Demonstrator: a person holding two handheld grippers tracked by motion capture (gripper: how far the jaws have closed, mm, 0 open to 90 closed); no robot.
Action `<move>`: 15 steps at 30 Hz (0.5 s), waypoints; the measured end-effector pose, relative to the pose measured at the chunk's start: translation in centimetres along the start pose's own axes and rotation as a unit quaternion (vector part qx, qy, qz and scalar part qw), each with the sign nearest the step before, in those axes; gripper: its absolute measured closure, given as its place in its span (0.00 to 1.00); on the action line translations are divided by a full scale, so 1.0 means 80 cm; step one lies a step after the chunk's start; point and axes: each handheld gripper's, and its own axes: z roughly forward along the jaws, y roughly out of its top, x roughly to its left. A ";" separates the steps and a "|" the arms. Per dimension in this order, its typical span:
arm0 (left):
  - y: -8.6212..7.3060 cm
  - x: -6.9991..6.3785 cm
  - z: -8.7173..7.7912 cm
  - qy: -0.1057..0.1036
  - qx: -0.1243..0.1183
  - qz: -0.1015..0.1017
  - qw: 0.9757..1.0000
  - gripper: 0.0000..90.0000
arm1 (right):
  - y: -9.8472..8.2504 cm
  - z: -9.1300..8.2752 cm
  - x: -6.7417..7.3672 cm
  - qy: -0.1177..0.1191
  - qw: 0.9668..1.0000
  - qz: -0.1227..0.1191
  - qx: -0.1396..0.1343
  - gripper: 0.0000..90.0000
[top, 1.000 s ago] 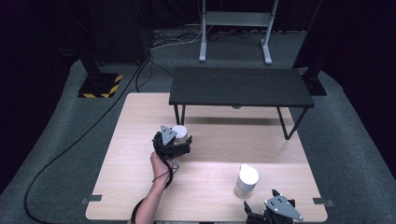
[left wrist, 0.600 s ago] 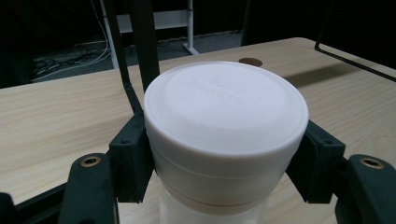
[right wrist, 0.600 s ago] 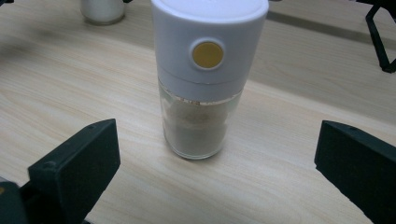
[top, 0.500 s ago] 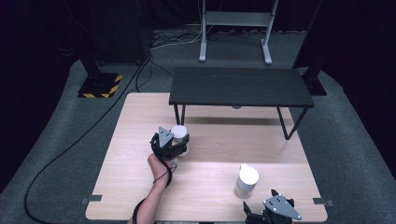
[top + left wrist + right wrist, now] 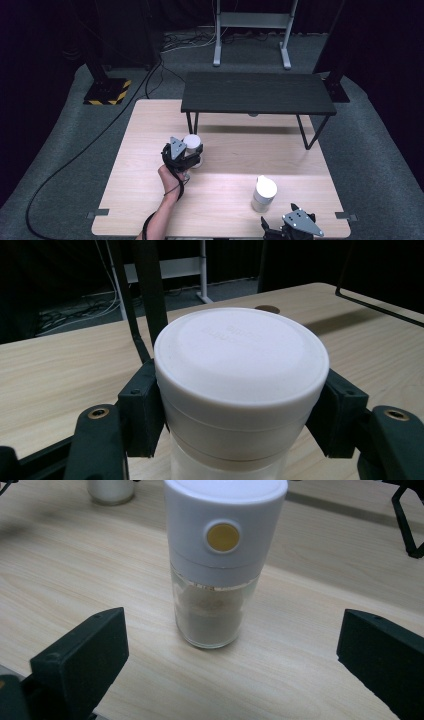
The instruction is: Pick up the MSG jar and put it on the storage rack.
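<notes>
On table (image 5: 150, 200), L claw (image 5: 240, 405) grips white-lidded jar (image 5: 240, 370).

Pale wooden counter (image 5: 150, 130), grain running side to side, bare along its left edge. Toward the far edge, standing on the counter, a low black shelf (image 5: 255, 92) on thin black legs (image 5: 306, 135), casting a shadow beneath. Close to each near corner, a small grey metal bracket (image 5: 98, 214) jutting from the counter's side. Around it all, grey carpeted floor (image 5: 380, 150). Off the far left corner, a yellow-and-black striped base plate (image 5: 107, 91) under a dark post. From there, a black cable (image 5: 75, 160) curving along the floor past the left edge. Beyond the far edge, a grey metal stand (image 5: 250, 25) with loose wires beside its feet.
</notes>
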 end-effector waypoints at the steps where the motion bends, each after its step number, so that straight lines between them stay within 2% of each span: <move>1: 0.000 0.001 -0.001 -0.001 -0.001 0.000 1.000 0.38 | 0.000 0.000 0.000 0.000 1.000 0.000 0.000 0.00; 15: 0.007 0.006 -0.012 -0.007 0.001 0.000 1.000 0.38 | 0.000 0.000 -0.001 0.003 1.000 0.003 0.001 0.00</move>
